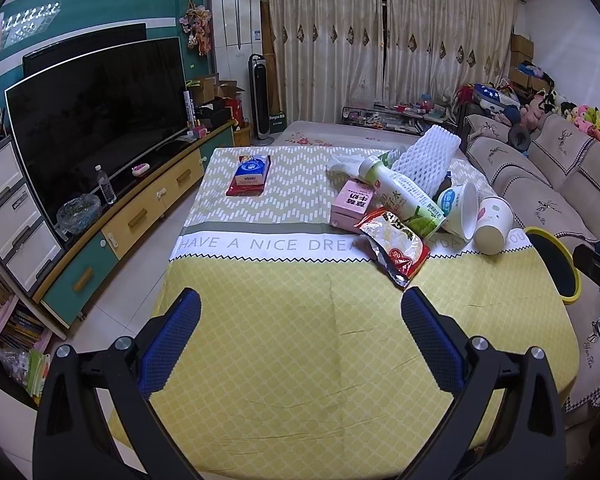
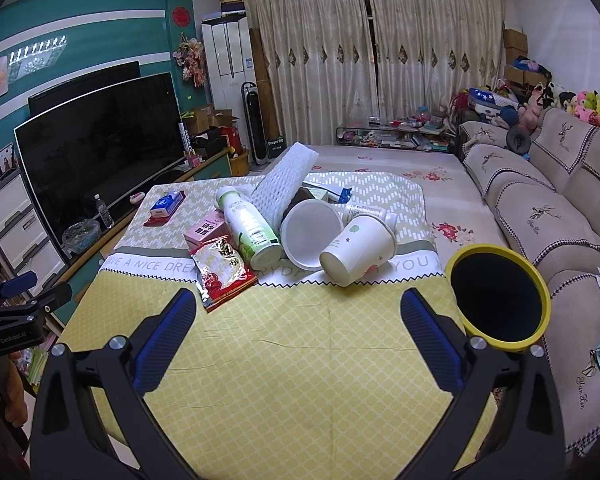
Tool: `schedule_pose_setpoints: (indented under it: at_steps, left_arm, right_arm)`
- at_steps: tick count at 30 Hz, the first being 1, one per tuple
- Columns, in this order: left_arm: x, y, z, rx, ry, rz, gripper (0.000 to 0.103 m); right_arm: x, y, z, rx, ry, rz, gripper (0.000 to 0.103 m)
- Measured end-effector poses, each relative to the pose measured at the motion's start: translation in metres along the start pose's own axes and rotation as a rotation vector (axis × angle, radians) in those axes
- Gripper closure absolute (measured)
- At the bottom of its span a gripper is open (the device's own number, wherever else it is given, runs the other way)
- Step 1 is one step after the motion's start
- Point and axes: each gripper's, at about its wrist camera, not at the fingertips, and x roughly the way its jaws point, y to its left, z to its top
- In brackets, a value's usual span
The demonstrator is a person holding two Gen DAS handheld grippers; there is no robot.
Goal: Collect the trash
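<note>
Though partly hidden, trash (image 2: pixel 300 232) beyond right claw (image 2: pixel 296 320).

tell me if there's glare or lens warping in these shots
Left wrist view: strong fisheye bend, the TV bows and the corners go black. Right wrist view: same bend, plus a glare streak on the white bottle; both sharp, evenly lit.

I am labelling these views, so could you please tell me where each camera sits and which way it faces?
Left wrist: on the left tongs, open, facing across the yellow patterned tablecloth; right tongs at right edge.
Right wrist: on the right tongs, open, facing likewise; left tongs and hand at left edge.
Shared: red-and-white snack packet, yellow-rimmed black bin.
</note>
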Motion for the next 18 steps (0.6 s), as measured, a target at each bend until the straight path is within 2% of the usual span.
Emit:
schedule_pose_setpoints:
  at_steps: [18]
  left_arm:
    - [0.0017,-0.0024,-0.0026,0.003,0.007,-0.003,0.004]
  right_arm:
    - [0.0025,-0.0003,-0.001,0.001,0.004,0.002,0.006]
